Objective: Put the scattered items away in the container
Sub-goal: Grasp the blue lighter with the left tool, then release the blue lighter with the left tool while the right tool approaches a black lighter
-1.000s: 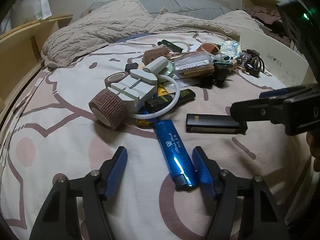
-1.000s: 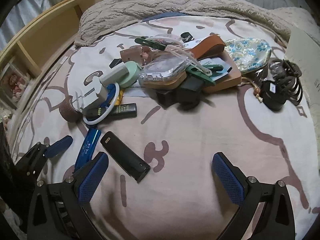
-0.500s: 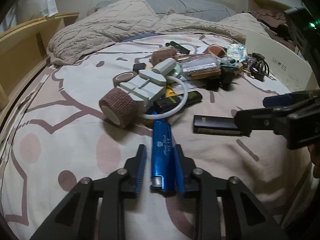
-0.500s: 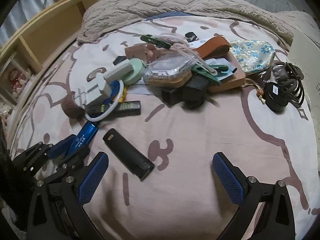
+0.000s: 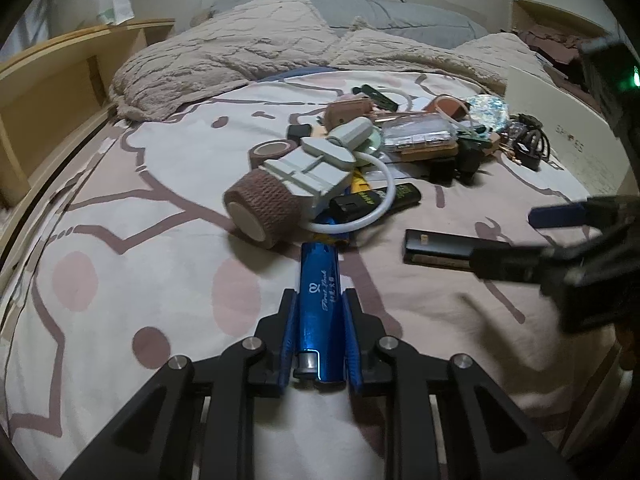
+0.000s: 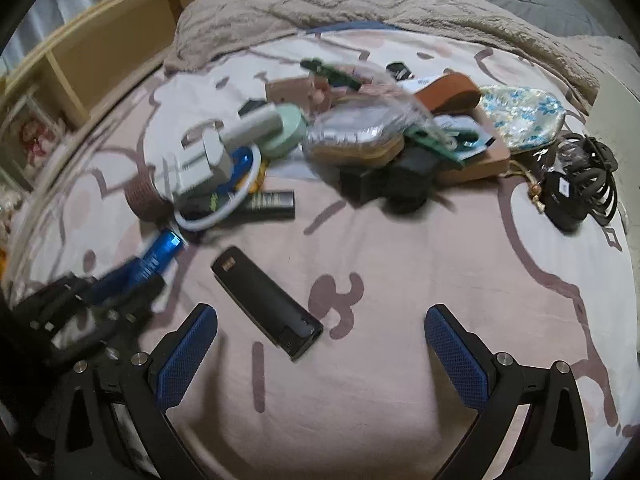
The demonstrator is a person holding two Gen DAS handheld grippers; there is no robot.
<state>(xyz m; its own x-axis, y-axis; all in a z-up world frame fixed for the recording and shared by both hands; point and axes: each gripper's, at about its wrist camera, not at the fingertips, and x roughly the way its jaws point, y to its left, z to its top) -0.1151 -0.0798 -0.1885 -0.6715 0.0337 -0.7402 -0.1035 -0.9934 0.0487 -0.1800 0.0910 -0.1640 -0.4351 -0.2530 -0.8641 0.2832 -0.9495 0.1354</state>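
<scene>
Right gripper [image 6: 320,344] jaws spread wide over the patterned bedsheet [image 6: 420,260], nothing between the pads. Black lighter [image 6: 266,304] lies just ahead. Left gripper [image 6: 116,292], blurred, clamps a blue lighter [image 6: 158,258]. Clutter pile [image 6: 360,140] beyond.

Right gripper [image 5: 560,240] motion-smeared in left wrist view, its far edge cut by the frame. Left gripper [image 6: 116,284] blurred in right wrist view. White cardboard box [image 5: 560,136]: lettering too faint to read.

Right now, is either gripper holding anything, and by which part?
The left gripper is shut on the blue lighter, clamped across its near end by the metal cap. The right gripper is open, holding nothing.
</scene>
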